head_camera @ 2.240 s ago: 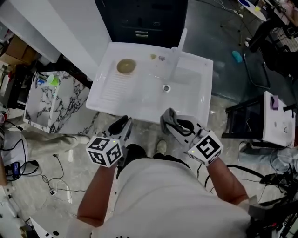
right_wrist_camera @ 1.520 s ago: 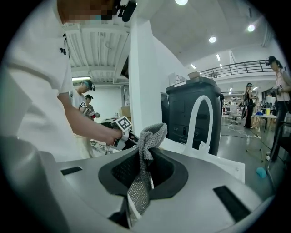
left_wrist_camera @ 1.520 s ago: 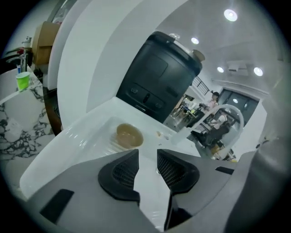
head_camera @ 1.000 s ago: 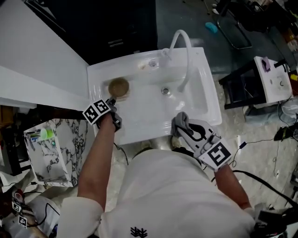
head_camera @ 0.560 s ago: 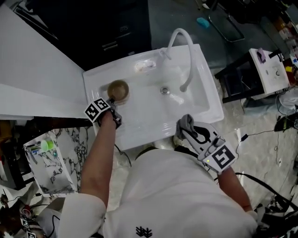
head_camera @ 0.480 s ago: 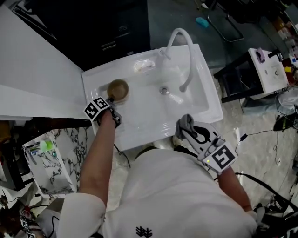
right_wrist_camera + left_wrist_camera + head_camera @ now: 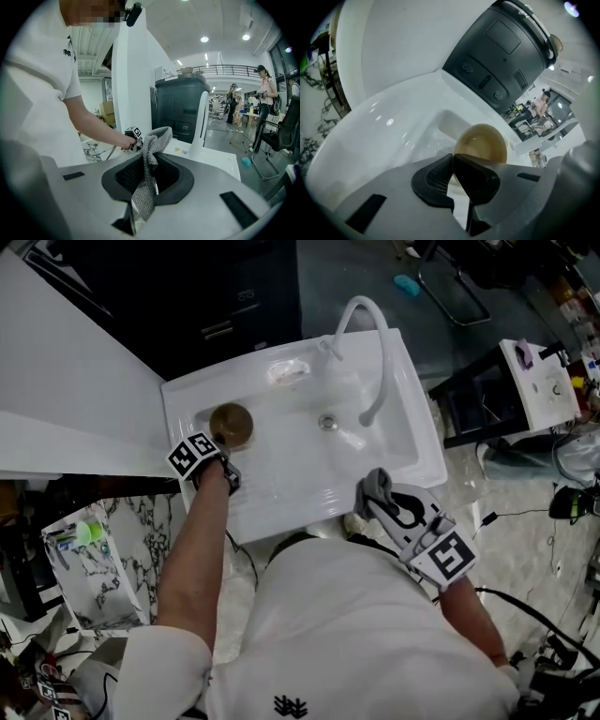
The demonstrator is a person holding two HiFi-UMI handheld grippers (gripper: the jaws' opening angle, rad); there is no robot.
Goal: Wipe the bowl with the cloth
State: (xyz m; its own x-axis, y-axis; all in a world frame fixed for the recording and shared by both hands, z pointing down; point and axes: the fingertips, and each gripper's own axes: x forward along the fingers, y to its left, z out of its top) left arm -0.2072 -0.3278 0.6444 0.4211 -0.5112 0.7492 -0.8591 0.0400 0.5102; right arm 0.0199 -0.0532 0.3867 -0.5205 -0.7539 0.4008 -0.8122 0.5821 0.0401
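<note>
Left gripper (image 7: 452, 159) jaws just been closing, now pinching bowl (image 7: 483, 143) rim, sink's (image 7: 281, 501) far-left corner. Right gripper (image 7: 149, 163) is clamping grey cloth (image 7: 157, 136).

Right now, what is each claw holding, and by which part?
The right claw pinches the cloth around its middle. The left claw has just closed on the bowl at its near rim.

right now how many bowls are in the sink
1. The brown bowl sits at the left end of the white sink, left of the drain. No other shows; little is hidden.
</note>
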